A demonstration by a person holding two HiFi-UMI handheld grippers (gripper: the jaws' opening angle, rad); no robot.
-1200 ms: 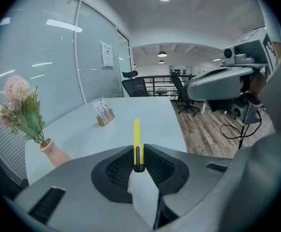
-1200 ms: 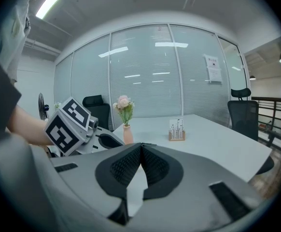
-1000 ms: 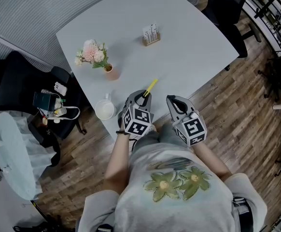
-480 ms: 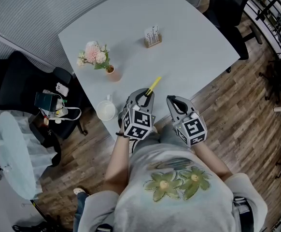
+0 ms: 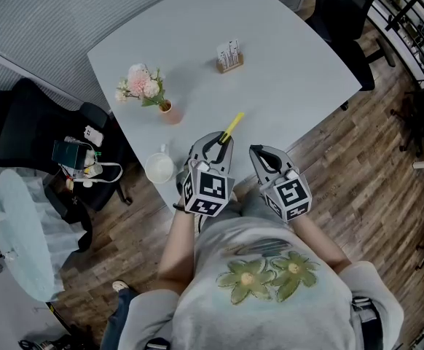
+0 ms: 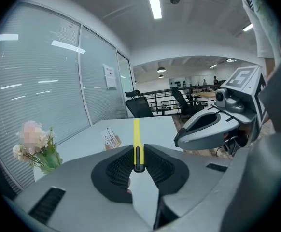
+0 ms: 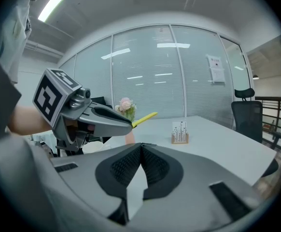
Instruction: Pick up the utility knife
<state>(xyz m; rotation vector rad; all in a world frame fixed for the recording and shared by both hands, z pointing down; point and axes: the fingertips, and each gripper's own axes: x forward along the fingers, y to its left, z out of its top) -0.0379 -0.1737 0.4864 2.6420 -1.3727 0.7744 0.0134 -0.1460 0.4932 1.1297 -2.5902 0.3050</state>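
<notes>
At the bottom of the head view, nearest the person, both tools sit side by side over the bench's (image 5: 292, 79) near edge. The right tool (image 5: 261, 154) has its jaws pressed together with nothing between them, and it hangs idle just right of centre. The left tool (image 5: 219, 143) is pinched narrow on the utility knife (image 5: 231, 127). The dark butt end sits between the pads, and the yellow body pokes forward and up toward mid-frame. In the right gripper view the knife juts from the left tool's tip with bench surface showing below it, so it looks clear of the bench.

The grasp seems done and the lift is the step in hand. What remains is probably raising it steadily with the clamp unchanged, since only the knife's end is gripped.

Left of the tools stands a white cup (image 5: 158, 166). Further up are a small vase of pink flowers (image 5: 145, 84) and a card holder (image 5: 229, 54).
</notes>
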